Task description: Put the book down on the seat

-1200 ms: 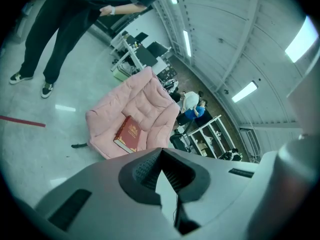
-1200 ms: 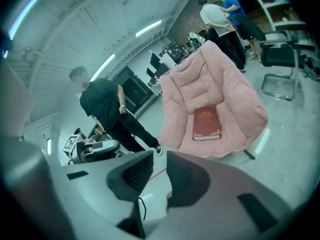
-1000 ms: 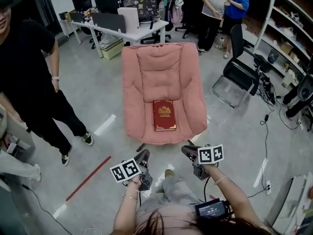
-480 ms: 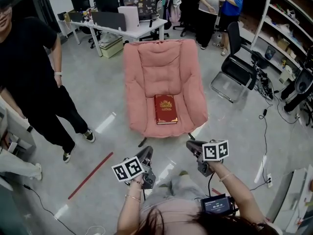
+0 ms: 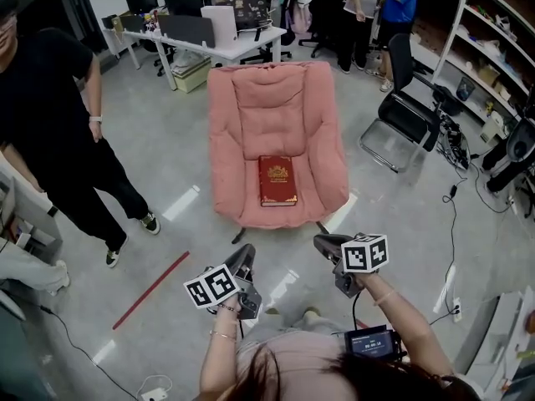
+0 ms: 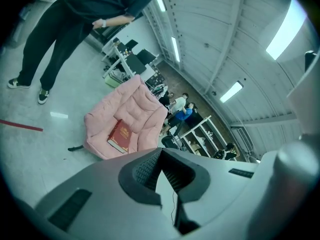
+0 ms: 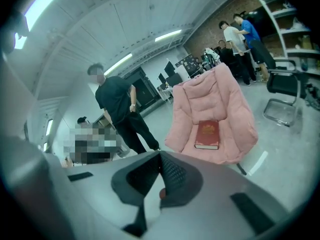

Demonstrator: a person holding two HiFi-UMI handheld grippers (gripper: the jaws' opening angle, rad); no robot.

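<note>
The red book (image 5: 277,180) with its gold emblem lies flat on the seat of the pink padded chair (image 5: 276,98), near the front edge. Both grippers hang well short of the chair, over the floor in front of me. My left gripper (image 5: 245,256) is shut with nothing in it, and so is my right gripper (image 5: 321,242). In the left gripper view the shut tips (image 6: 161,151) point toward the book (image 6: 119,136) on the chair (image 6: 137,104). The right gripper view shows its tips (image 7: 161,154) meeting below the book (image 7: 207,134) and the chair (image 7: 212,96).
A person in black (image 5: 50,132) stands at the left. A white desk (image 5: 213,48) with monitors stands behind the chair, with people further back. A black office chair (image 5: 410,119) and shelves (image 5: 489,65) are at the right. Red tape (image 5: 150,291) marks the floor.
The chair and book sit a little farther from me than before. Both grippers stay low and empty in front of me. The book has not moved on the seat.
</note>
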